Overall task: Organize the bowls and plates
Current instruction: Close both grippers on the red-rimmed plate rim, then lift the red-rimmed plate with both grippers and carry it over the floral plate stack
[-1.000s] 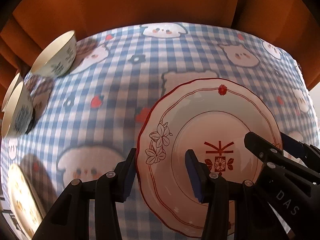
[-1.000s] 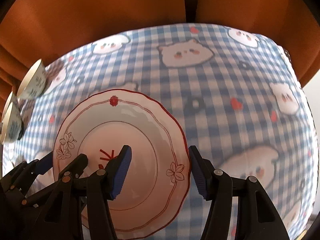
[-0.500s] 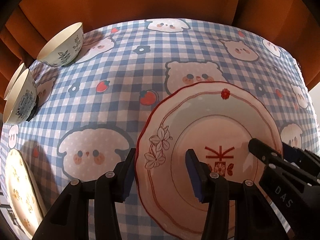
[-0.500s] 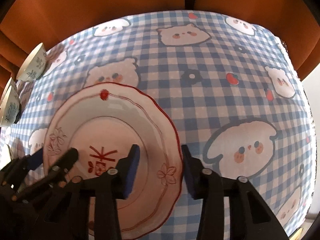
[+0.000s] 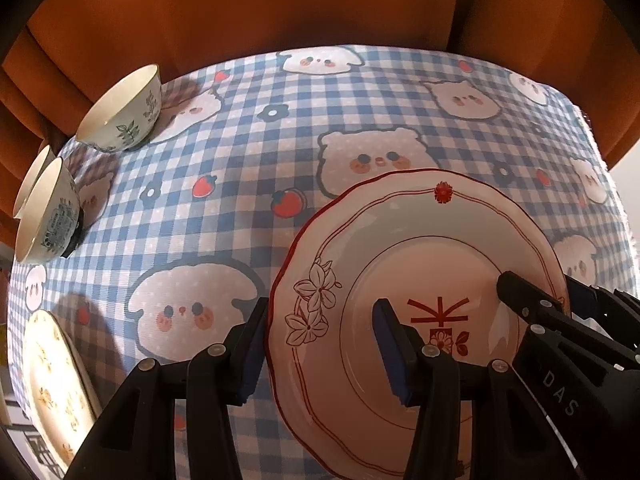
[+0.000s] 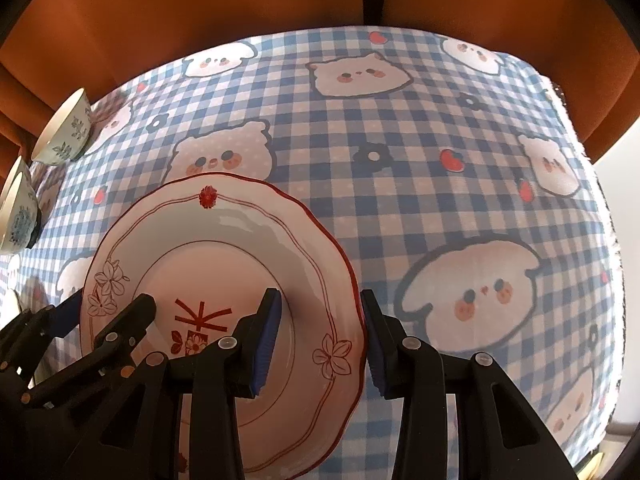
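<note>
A white plate with a red rim and red flower marks (image 5: pixel 432 264) is held between both grippers above the checked tablecloth; it also shows in the right wrist view (image 6: pixel 240 248). My left gripper (image 5: pixel 320 352) is shut on the plate's left rim. My right gripper (image 6: pixel 320 340) is shut on its right rim. A green-leaf bowl (image 5: pixel 120 116) and two stacked blue-pattern bowls (image 5: pixel 48 216) stand at the far left. A yellow-flowered plate (image 5: pixel 52 384) lies at the near left.
The blue-and-white checked cloth (image 6: pixel 460 208) with bear and strawberry prints covers the table. An orange curtain (image 5: pixel 280 4) hangs behind the table's far edge. The table's right edge (image 6: pixel 608 240) drops off to a pale floor.
Both grippers stay shut on the plate. The views have shifted, so the plate sits lower and nearer in frame and more of the cloth and far bowls shows.
</note>
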